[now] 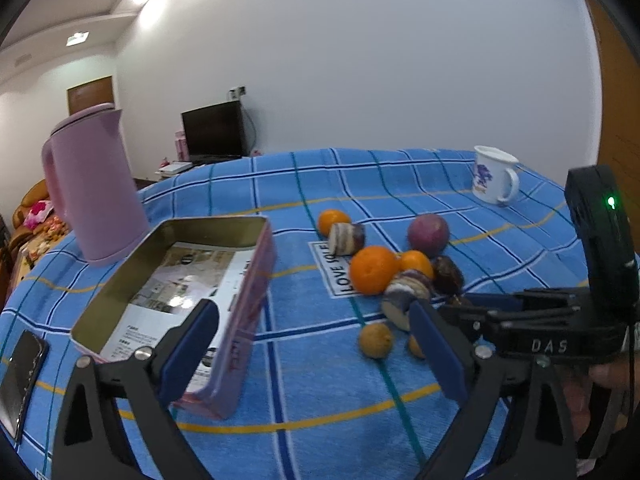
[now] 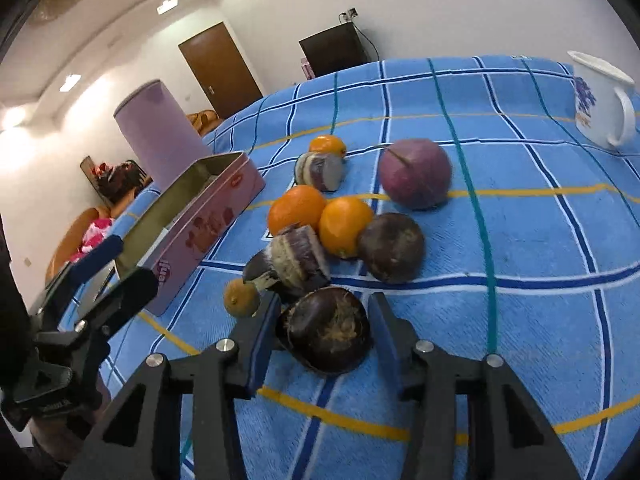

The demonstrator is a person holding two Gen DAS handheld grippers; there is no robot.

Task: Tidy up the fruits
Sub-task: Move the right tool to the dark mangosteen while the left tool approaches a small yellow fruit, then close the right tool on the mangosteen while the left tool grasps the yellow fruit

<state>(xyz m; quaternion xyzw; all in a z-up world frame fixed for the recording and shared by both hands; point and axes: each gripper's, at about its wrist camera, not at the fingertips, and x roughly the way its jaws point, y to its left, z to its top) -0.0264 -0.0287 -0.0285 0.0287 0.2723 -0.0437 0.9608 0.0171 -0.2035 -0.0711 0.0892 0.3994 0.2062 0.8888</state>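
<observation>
A pink tin box [image 1: 188,280] stands open on the blue checked cloth; it also shows in the right wrist view [image 2: 200,216]. Fruits lie in a heap: two oranges [image 2: 296,208] [image 2: 346,226], a small orange at the back [image 2: 327,145], a purple round fruit [image 2: 414,174], a dark brown one [image 2: 391,247], cut purple pieces [image 2: 298,258] and a small yellowish fruit [image 2: 241,299]. My right gripper [image 2: 324,328] has its fingers close around a dark brown fruit [image 2: 326,330] on the cloth. My left gripper [image 1: 316,344] is open and empty, its left finger over the tin's near end.
A pink kettle [image 1: 92,184] stands behind the tin. A white mug [image 1: 494,174] stands at the far right of the table. A phone [image 1: 20,380] lies at the table's left edge. The right gripper [image 1: 472,308] reaches in from the right in the left wrist view.
</observation>
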